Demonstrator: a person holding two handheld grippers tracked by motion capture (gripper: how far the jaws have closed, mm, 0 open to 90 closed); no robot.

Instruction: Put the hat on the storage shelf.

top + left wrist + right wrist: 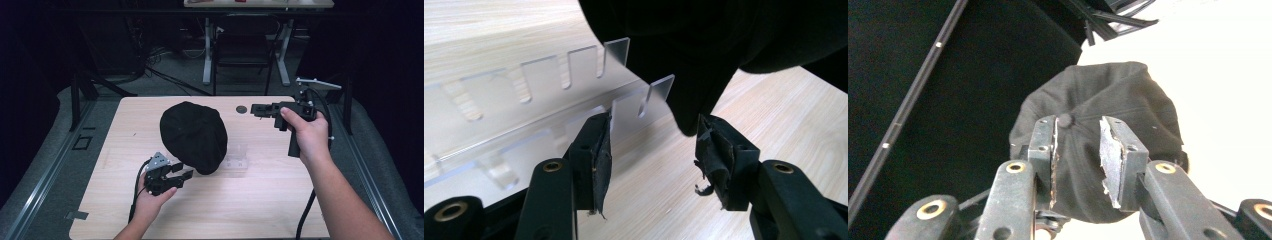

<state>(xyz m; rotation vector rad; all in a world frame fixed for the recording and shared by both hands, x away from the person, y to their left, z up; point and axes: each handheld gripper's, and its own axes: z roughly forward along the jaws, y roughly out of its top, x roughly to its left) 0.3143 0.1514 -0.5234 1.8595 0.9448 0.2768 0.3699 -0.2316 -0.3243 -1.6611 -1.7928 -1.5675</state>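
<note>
Here, in the high view, a black cap [194, 136] is sitting just left of the frame's centre on the light wooden desk [260, 195], draped over a clear plastic stand [236, 156] whose base is peeking out at the cap's lower right. The left gripper [181, 170] is being held low in the lower left of the frame by the person's left hand [152, 196], its jaws pointing right toward the cap's near edge and stopping just beside it. In the left gripper view those jaws are standing spread with nothing between them; the cap [724, 45] is hanging down from the top of the frame, its lowest fold dipping close to the right jaw, though whether they are touching cannot be told, and the slotted clear stand [544, 100] is stretching across the left half. The right gripper [256, 109] is being held up in the upper right of the high view by the right hand [307, 137], its jaws pointing left, well apart from the cap. In the right gripper view its jaws are parted and empty, and the cap [1128, 100] is showing beyond them at mid-frame, its top button [1065, 119] lying in the gap, with bright desk [1218, 75] on the right. A small dark disc [241, 109] is lying on the desk near the far edge, between cap and right gripper. An office chair [243, 47] is standing beyond the desk at the top of the frame.
</note>
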